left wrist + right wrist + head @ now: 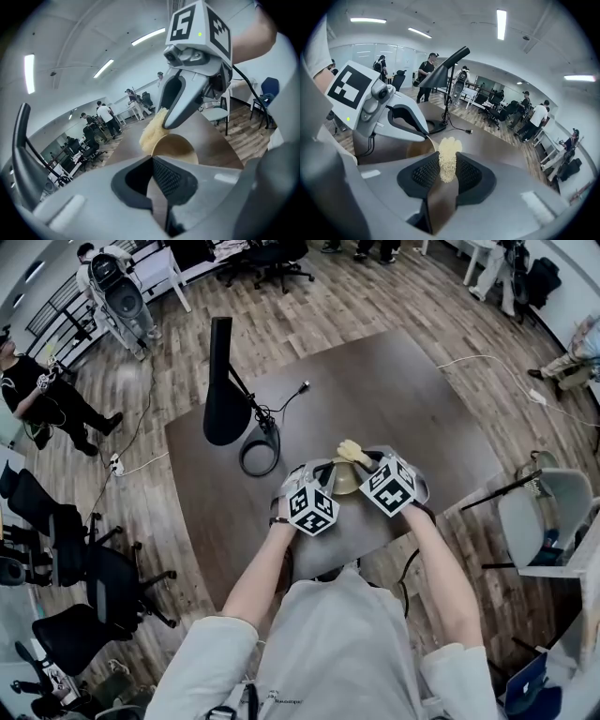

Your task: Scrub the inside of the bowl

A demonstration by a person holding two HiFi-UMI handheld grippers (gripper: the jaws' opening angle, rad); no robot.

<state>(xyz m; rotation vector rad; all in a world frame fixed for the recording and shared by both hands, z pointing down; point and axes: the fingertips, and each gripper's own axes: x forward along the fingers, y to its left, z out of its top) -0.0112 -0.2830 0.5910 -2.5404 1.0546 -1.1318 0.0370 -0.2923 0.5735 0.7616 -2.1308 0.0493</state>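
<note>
Scrubber (449, 152), soft and springy, sat pinched in your right gripper (447, 171); your left gripper (152, 165) seemingly clamped the stiff, light bowl (177, 147) by its rim.

Head view: bowl (344, 480), by near edge of table (394, 390), mostly hidden under marker cubes (311, 507) — sliver shows. Base of scrubber (449, 147) buried between right gripper (446, 171) jaws. Background people (426, 70) too small.

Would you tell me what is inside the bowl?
Nothing shows inside the bowl but its bare tan wall. The scrubber, held by the right gripper, is at its rim. The left gripper, on the near rim, covers the bottom.
</note>
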